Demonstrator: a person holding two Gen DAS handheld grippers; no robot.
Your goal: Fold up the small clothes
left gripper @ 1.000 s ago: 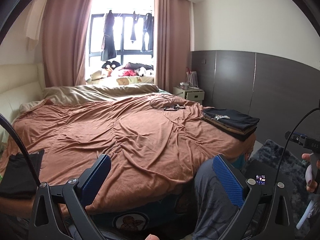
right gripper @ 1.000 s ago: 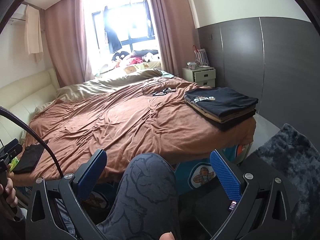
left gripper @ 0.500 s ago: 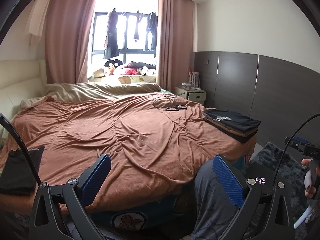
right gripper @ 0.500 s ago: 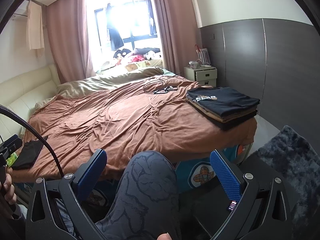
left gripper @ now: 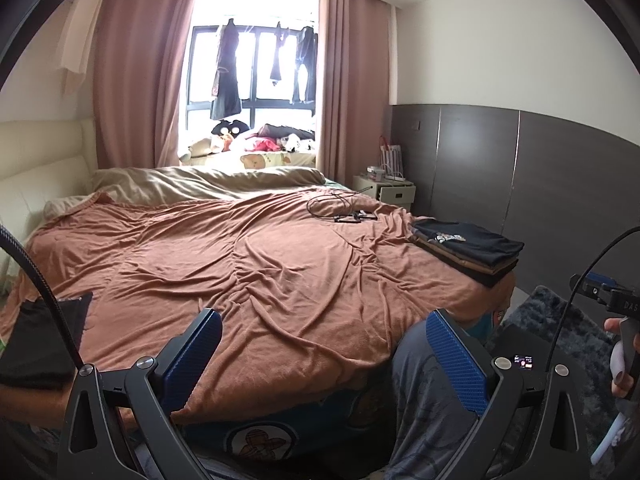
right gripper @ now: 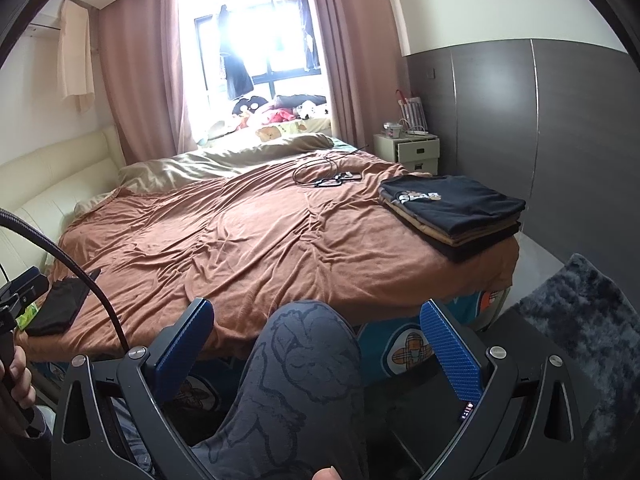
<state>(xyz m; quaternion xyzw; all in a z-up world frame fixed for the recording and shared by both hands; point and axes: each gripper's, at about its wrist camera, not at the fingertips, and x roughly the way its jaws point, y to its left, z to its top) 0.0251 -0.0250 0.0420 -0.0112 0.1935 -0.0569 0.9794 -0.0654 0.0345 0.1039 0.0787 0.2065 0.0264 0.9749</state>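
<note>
A stack of folded dark and tan clothes (left gripper: 468, 250) lies at the bed's near right corner, topped by a black printed shirt; it also shows in the right wrist view (right gripper: 454, 210). A black folded garment (left gripper: 36, 340) lies at the bed's near left edge, also in the right wrist view (right gripper: 58, 304). My left gripper (left gripper: 324, 356) is open and empty, held off the foot of the bed. My right gripper (right gripper: 316, 344) is open and empty, above the person's knee (right gripper: 308, 360).
A brown blanket (left gripper: 248, 264) covers the bed. Cables and a phone (left gripper: 348, 212) lie at the far right of it. A white nightstand (right gripper: 408, 150) stands by the grey wall panel. A dark shaggy rug (right gripper: 592, 328) lies on the floor at right.
Both cameras have tilted slightly, shifting the room view a little. Both grippers stay open and empty; nothing on the bed has moved.
</note>
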